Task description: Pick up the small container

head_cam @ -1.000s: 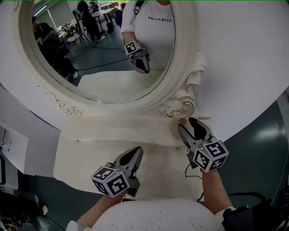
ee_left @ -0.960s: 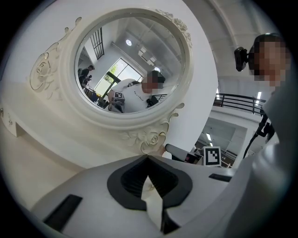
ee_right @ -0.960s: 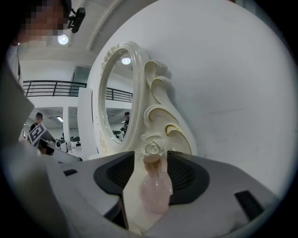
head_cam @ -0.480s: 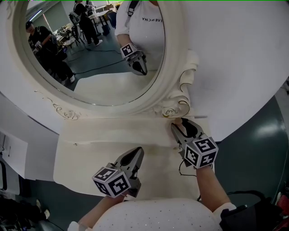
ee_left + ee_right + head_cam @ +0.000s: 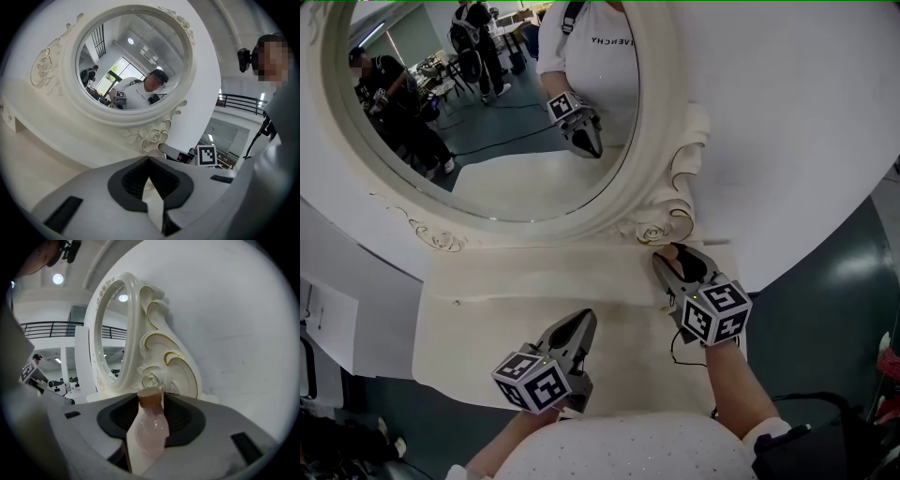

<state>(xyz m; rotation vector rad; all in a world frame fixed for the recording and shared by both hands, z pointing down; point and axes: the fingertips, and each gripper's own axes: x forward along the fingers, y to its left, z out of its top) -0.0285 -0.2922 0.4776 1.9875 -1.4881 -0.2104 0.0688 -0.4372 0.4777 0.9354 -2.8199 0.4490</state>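
Note:
The small container (image 5: 150, 427), a pale pink bottle with a brown cap, stands upright on the cream vanity top (image 5: 506, 309), just in front of the carved rose (image 5: 656, 230) on the mirror frame. My right gripper (image 5: 673, 267) reaches around it, and in the right gripper view (image 5: 151, 401) the bottle fills the gap between the jaws, which are closing on it. In the head view the gripper hides most of the bottle. My left gripper (image 5: 584, 323) hovers over the middle of the vanity top, shut, with nothing in it (image 5: 150, 161).
A large oval mirror (image 5: 487, 112) in an ornate cream frame rises behind the vanity top and reflects the person and one gripper. A white curved wall (image 5: 806, 141) stands behind it. A thin black cable (image 5: 680, 352) lies by the right gripper. Dark floor lies past the table's right edge.
The right gripper has shifted a little left, toward the mirror frame's foot, and its jaws have narrowed around the bottle. The left gripper has stayed where it was.

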